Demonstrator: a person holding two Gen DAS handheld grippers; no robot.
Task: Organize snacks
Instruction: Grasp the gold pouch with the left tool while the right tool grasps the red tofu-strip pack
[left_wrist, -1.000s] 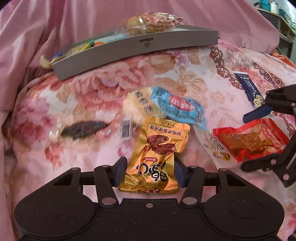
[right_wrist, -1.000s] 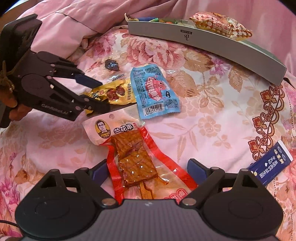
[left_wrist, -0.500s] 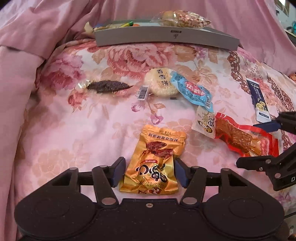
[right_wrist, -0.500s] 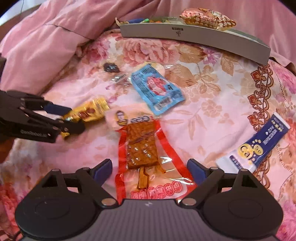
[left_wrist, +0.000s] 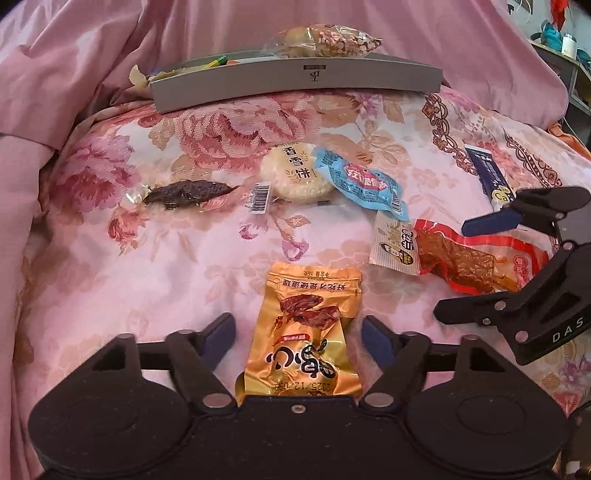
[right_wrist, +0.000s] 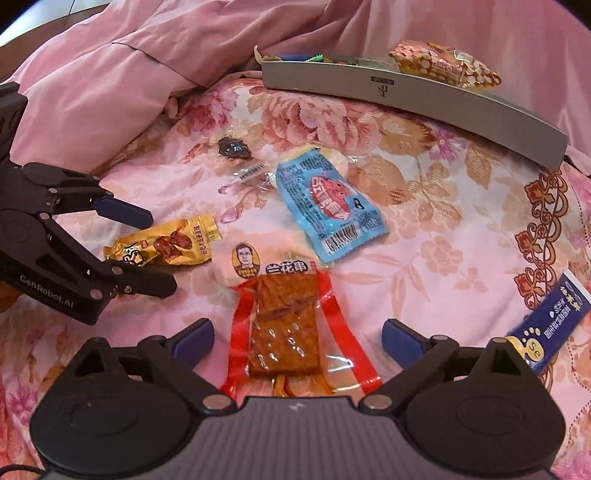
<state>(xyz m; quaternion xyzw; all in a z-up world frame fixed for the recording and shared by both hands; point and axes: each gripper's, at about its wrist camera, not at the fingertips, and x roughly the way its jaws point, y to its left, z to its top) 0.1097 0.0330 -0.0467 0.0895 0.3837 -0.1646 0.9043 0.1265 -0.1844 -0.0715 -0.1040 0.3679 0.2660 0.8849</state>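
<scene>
Though boxed, tray (left_wrist: 295, 83) contents — unreadable.

**Open lane on my left, clutter ahead and right**

On my left the floral quilt (left_wrist: 110, 266) lies bare between the gold packet (left_wrist: 306, 332) and the pink fold (left_wrist: 55, 92); I can pass there freely. Straight ahead, the dark strip (left_wrist: 184, 192), rice cake (left_wrist: 295, 173) and blue packet (left_wrist: 362, 184) form a row across the way to the grey tray (left_wrist: 295, 83), with bare cloth beyond them. To my right, the red packet (right_wrist: 288, 332) lies between the right gripper's (right_wrist: 295, 338) wide fingers, and the navy sachet (right_wrist: 546, 325) lies just beside it. The left gripper (right_wrist: 155, 254) crowds the gold packet.
</scene>
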